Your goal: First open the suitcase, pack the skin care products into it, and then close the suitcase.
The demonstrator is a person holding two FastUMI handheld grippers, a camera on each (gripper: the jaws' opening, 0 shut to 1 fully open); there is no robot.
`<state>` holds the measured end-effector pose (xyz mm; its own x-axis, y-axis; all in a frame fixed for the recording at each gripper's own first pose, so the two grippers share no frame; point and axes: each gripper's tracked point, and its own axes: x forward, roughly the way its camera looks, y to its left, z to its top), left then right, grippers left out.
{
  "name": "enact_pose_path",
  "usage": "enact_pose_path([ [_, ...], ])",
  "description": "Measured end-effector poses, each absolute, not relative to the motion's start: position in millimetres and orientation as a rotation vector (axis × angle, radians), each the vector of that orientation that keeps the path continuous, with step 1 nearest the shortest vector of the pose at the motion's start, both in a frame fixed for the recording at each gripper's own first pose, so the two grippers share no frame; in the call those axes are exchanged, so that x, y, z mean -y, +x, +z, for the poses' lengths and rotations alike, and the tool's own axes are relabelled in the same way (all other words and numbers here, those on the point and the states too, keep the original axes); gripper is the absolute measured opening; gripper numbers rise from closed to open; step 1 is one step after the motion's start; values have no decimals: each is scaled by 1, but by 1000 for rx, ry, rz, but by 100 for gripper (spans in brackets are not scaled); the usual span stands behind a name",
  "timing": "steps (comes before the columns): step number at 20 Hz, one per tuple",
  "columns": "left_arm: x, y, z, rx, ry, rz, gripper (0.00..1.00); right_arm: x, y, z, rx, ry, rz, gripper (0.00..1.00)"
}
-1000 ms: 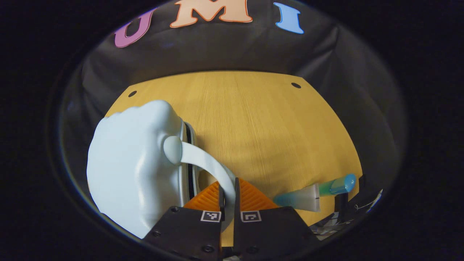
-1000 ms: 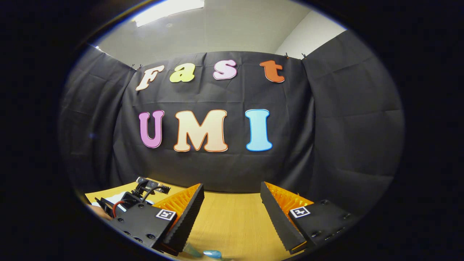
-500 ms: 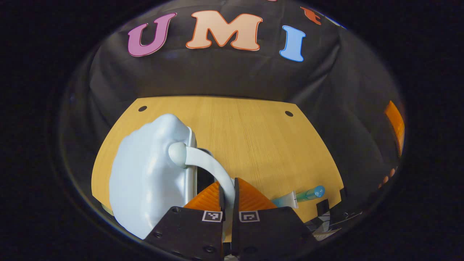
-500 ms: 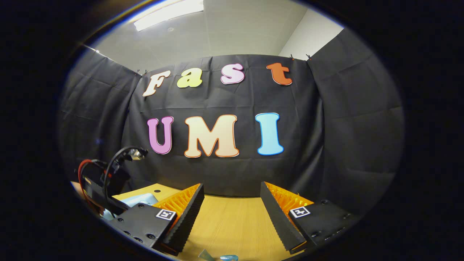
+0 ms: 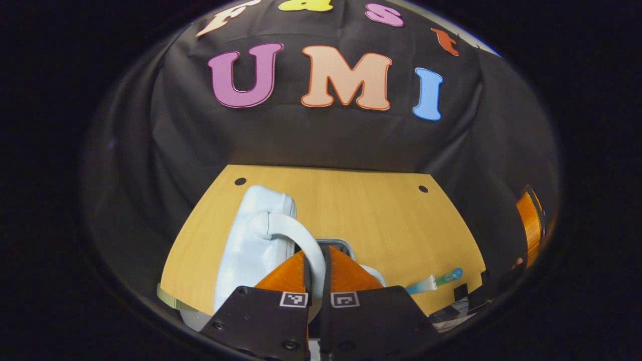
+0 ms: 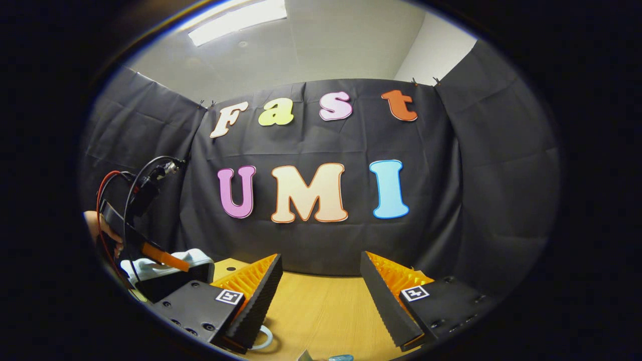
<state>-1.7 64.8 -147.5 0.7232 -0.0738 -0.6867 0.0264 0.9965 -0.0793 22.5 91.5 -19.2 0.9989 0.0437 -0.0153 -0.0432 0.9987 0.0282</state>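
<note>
- the left hand-held gripper (image 5: pixel 317 265) is pinching the pale blue suitcase's curved handle (image 5: pixel 296 238), its two fingers closed tight on the strap, which is passing between them.
- the suitcase (image 5: pixel 253 240) is sitting toward the near left of the wooden surface (image 5: pixel 361 215); one shell is standing up by the handle while a darker opening with a grey rim (image 5: pixel 333 244) is showing just behind the fingers, so the lid appears to be swinging open, with the handle serving as the natural lever for that.
- the right hand-held gripper (image 6: pixel 321 296) is hanging with its jaws spread wide and nothing between them, aimed at the booth wall above the surface; it seems to be waiting its turn so the lid has room.
- in the right gripper view, the left hand-held gripper with its red and black cables (image 6: pixel 118 200) and a hand (image 6: pixel 98 225) are showing at far left, above the suitcase shell (image 6: pixel 170 260).
- a skin care tube (image 5: pixel 435 281) with a blue cap is lying flat near the surface's right edge, well apart from the case, not yet packed.
- the opening step looks partly done; packing and closing are waiting.
</note>
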Motion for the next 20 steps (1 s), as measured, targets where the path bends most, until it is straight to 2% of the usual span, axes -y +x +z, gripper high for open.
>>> enact_pose_path([
  [10,-186,8,-134,-679,-24,92,2,-123,26,-18,-10,23,60,98],
  [20,-283,16,-166,-721,-35,165,1,-164,39,-22,-16,36,55,98],
])
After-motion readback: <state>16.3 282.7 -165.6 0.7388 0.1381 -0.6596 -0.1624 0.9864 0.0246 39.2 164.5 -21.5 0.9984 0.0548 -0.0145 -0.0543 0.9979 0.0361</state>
